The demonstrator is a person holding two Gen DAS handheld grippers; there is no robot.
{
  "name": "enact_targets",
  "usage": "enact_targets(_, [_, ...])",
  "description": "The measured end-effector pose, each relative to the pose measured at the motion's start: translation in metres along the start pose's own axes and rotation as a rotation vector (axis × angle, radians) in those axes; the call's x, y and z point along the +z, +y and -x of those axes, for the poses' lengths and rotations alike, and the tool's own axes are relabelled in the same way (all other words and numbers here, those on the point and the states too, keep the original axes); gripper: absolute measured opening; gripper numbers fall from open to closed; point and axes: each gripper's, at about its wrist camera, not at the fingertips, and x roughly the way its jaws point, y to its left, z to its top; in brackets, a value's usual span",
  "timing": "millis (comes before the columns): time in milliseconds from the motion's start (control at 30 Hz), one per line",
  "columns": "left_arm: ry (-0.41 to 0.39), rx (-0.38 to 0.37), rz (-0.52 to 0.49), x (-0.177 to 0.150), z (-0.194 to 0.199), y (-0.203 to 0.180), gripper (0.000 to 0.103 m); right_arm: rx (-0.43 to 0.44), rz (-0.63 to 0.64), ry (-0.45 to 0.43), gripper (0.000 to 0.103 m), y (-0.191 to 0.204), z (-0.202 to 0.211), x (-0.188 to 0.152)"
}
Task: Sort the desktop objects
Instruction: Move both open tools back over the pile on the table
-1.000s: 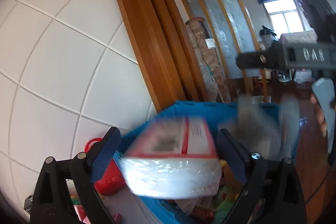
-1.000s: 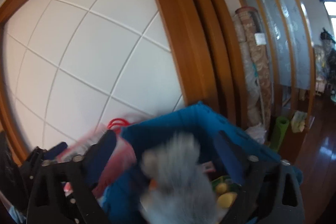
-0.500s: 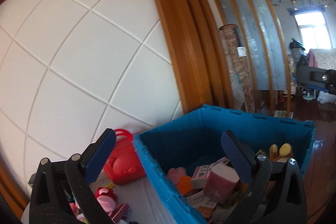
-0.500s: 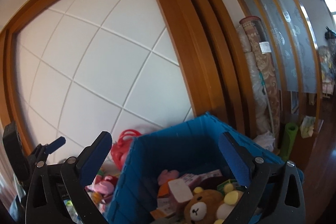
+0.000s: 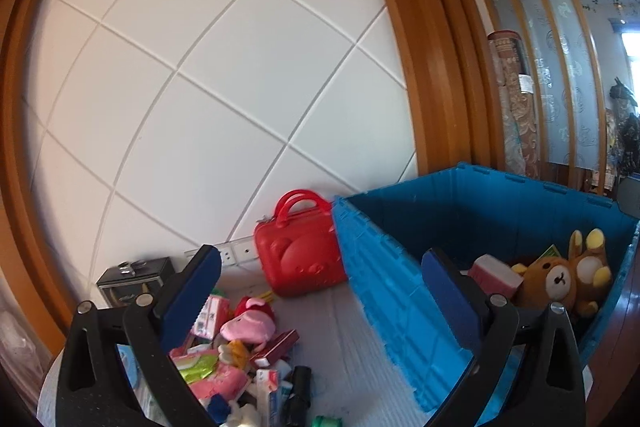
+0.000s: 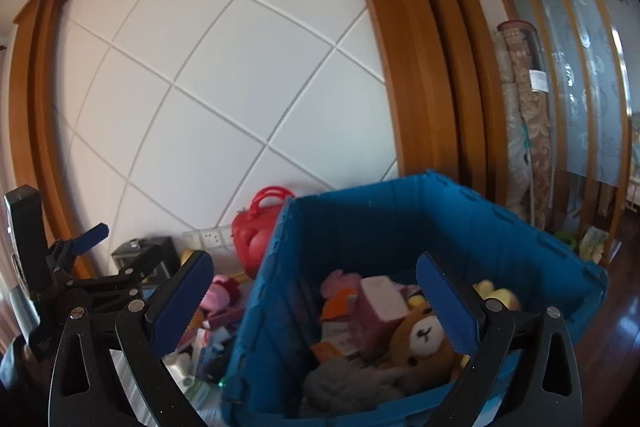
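A blue plastic crate [image 5: 384, 291] stands on the white tabletop; in the right wrist view the crate [image 6: 360, 223] holds a brown teddy bear [image 6: 424, 339], a grey plush [image 6: 344, 383] and a pink-topped box [image 6: 380, 307]. A heap of small toys and packets [image 5: 236, 347] lies left of the crate, with a pink plush [image 5: 250, 321] on top. My left gripper [image 5: 320, 307] is open and empty, straddling the crate's left wall. My right gripper [image 6: 316, 301] is open and empty above the crate's near side. The left gripper [image 6: 116, 255] shows at the left of the right wrist view.
A red toy suitcase [image 5: 298, 255] leans against the white panelled wall beside the crate. A small black box [image 5: 132, 277] stands at the wall to the left. Wooden frames and a rolled carpet [image 5: 514, 107] rise at the right.
A wrapped box has dropped from the left gripper and a grey plush from the right; both now lie in the crate. Both grippers have swung left and down, bringing the toy heap into view.
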Motion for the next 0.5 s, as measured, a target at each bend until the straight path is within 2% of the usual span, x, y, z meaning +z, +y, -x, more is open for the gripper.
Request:
enact_targets(267, [0.061,0.075,0.009,-0.020,0.011,0.062,0.102,0.067,0.011,0.053,0.103,0.066,-0.007,-0.012])
enact_targets(500, [0.108,0.102,0.016,-0.043,0.013,0.114,0.102,0.155,-0.011,0.132,0.103,0.121,-0.023,-0.036])
